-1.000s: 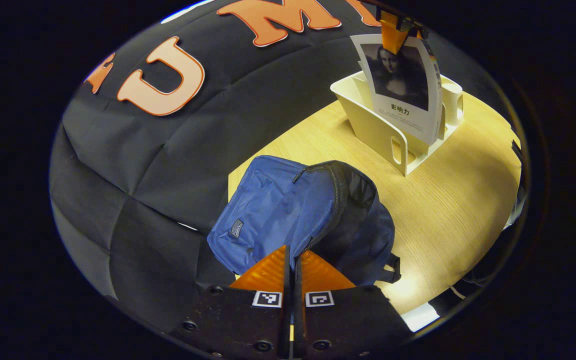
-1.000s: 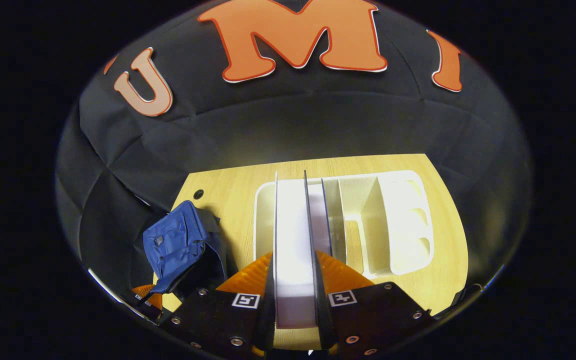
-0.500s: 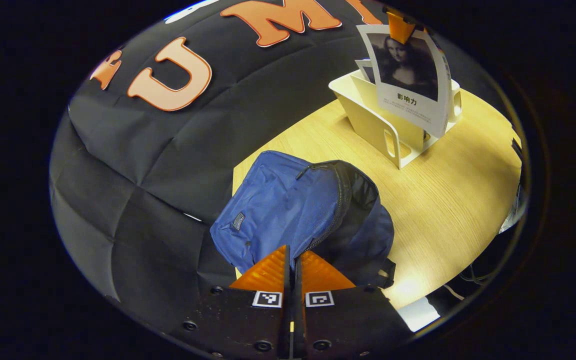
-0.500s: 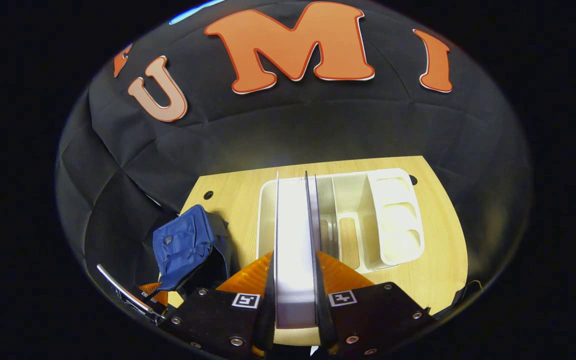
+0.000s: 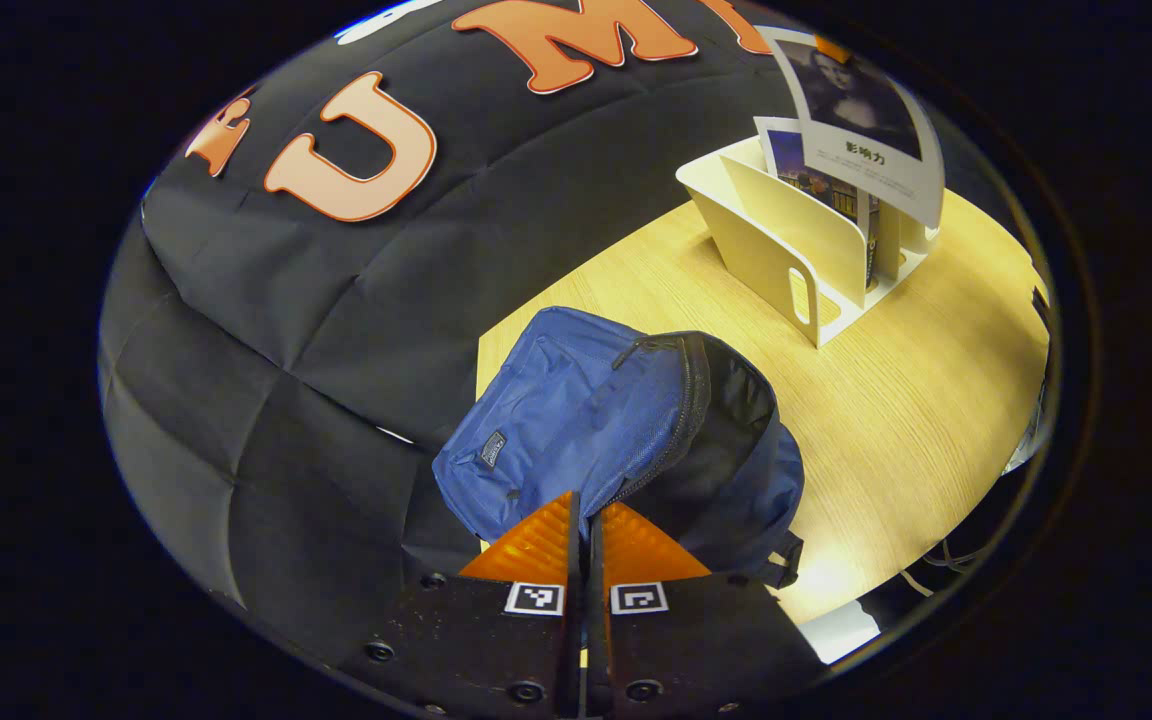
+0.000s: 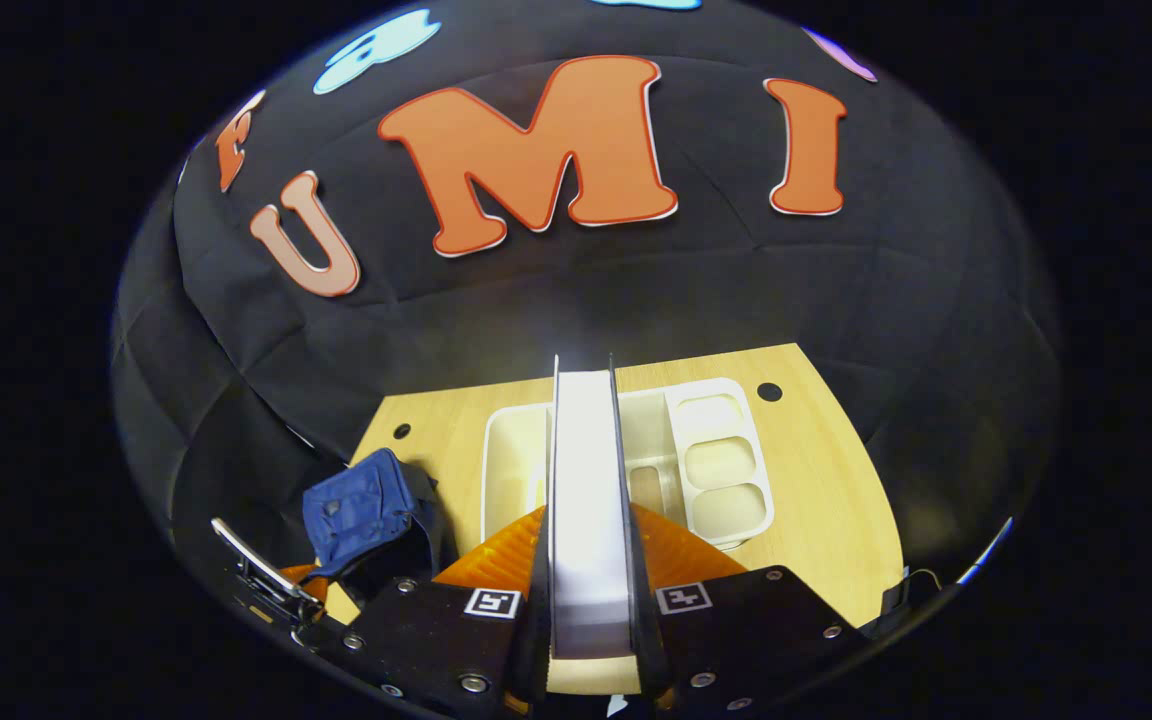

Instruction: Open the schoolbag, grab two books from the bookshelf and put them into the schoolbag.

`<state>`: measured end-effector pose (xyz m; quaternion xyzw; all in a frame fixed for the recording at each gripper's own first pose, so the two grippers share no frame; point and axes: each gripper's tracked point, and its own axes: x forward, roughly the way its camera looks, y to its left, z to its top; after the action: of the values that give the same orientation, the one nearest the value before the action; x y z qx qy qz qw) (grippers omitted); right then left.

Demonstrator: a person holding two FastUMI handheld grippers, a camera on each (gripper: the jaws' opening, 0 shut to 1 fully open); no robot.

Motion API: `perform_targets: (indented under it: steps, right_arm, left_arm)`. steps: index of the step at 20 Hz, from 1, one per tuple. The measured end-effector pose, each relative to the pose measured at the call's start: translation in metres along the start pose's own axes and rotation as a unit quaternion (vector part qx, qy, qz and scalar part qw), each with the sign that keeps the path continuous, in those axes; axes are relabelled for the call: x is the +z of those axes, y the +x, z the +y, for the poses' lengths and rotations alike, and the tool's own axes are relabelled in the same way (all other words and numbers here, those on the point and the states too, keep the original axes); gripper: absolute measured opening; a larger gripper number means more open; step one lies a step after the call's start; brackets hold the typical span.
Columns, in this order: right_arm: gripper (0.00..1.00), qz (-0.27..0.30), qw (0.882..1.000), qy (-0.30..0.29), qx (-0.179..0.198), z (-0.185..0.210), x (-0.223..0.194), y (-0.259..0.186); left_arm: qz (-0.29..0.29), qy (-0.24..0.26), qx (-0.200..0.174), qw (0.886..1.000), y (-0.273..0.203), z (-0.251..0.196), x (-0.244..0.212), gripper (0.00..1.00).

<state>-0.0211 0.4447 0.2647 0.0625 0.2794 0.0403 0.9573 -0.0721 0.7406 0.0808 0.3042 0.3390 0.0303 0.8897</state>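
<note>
Presently the right gripper [image 6: 588, 560] is clamped on a white-covered book [image 6: 587, 500], both fingers pressing its two covers, page edges facing the camera. In the left gripper view that same book [image 5: 861, 110], its cover bearing a dark portrait print, hangs in the air above the cream plastic desktop bookshelf [image 5: 796, 245], clear of its slots. A second book with a blue cover [image 5: 806, 175] stands upright in a slot of the bookshelf. Seen from the right gripper view, the bookshelf [image 6: 711, 470] lies below and behind the held book on the light wooden table [image 6: 826, 510].

The left gripper [image 5: 586, 545] has its fingers pressed together, and they appear to pinch the zipper edge of the blue fabric schoolbag [image 5: 576, 420], though the contact itself is not plainly shown. The schoolbag sits at the table's near-left corner against the booth wall, its main compartment unzipped and gaping, dark lining exposed. In the right gripper view the schoolbag [image 6: 356, 510] lies left of the bookshelf, well apart from it
</note>
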Motion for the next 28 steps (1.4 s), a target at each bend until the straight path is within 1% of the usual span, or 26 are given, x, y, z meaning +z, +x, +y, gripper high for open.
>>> perform_targets:
  steps: [4, 7, 9, 10, 11, 12, 13, 14, 16, 19, 21, 23, 26, 28]
  right_arm:
    - [0.34, 0.000, 1.000, -0.005, 0.010, 0.003, -0.006, -0.014]
    - [0.34, -0.006, 1.000, 0.001, 0.015, 0.005, -0.002, -0.025]
    - [0.34, -0.022, 1.000, -0.003, 0.009, 0.000, 0.003, -0.033]
    - [0.34, -0.024, 1.000, -0.007, 0.000, -0.006, 0.004, -0.034]
    - [0.34, -0.015, 1.000, -0.008, -0.008, -0.010, -0.003, -0.033]
    - [0.22, -0.008, 1.000, -0.014, -0.011, -0.013, -0.010, -0.033]
    - [0.20, -0.001, 1.000, -0.020, -0.016, -0.015, -0.017, -0.026]
    - [0.31, 0.008, 0.999, -0.024, -0.020, -0.019, -0.024, -0.027]
    - [0.30, 0.020, 0.999, -0.025, -0.015, -0.016, -0.030, -0.020]
    - [0.30, 0.008, 0.999, -0.029, -0.014, -0.018, -0.020, -0.030]
    - [0.29, -0.002, 1.000, -0.027, -0.015, -0.029, -0.017, -0.051]
    - [0.29, -0.017, 0.999, -0.025, -0.024, -0.045, -0.010, -0.071]
    - [0.29, -0.038, 0.998, -0.026, -0.052, -0.081, -0.005, -0.094]
    - [0.29, -0.042, 0.997, -0.014, -0.069, -0.103, -0.007, -0.106]
  left_arm:
    - [0.005, 0.001, -0.004, 1.000, 0.006, -0.002, -0.003, 0.03]
    - [0.007, 0.002, -0.005, 1.000, 0.007, -0.004, -0.005, 0.03]
    - [0.007, 0.003, -0.004, 1.000, 0.006, -0.007, -0.007, 0.03]
    - [0.008, 0.001, -0.005, 1.000, 0.005, -0.009, -0.008, 0.03]
    - [0.009, 0.000, -0.005, 1.000, 0.005, -0.010, -0.009, 0.03]
    - [0.008, 0.001, -0.004, 1.000, 0.005, -0.011, -0.009, 0.03]
    - [0.007, 0.000, -0.003, 1.000, 0.005, -0.013, -0.010, 0.03]
    - [0.009, -0.001, -0.004, 1.000, 0.005, -0.015, -0.012, 0.03]
    - [0.012, -0.003, -0.005, 1.000, 0.005, -0.019, -0.016, 0.03]
    - [0.015, 0.005, -0.009, 1.000, 0.007, -0.025, -0.017, 0.03]
    - [0.015, 0.008, -0.007, 1.000, 0.008, -0.022, -0.015, 0.03]
    - [0.013, 0.001, -0.004, 1.000, 0.008, -0.018, -0.013, 0.03]
    - [0.011, -0.008, 0.001, 1.000, 0.007, -0.016, -0.012, 0.03]
    - [0.010, -0.001, 0.005, 1.000, 0.006, -0.017, -0.012, 0.03]
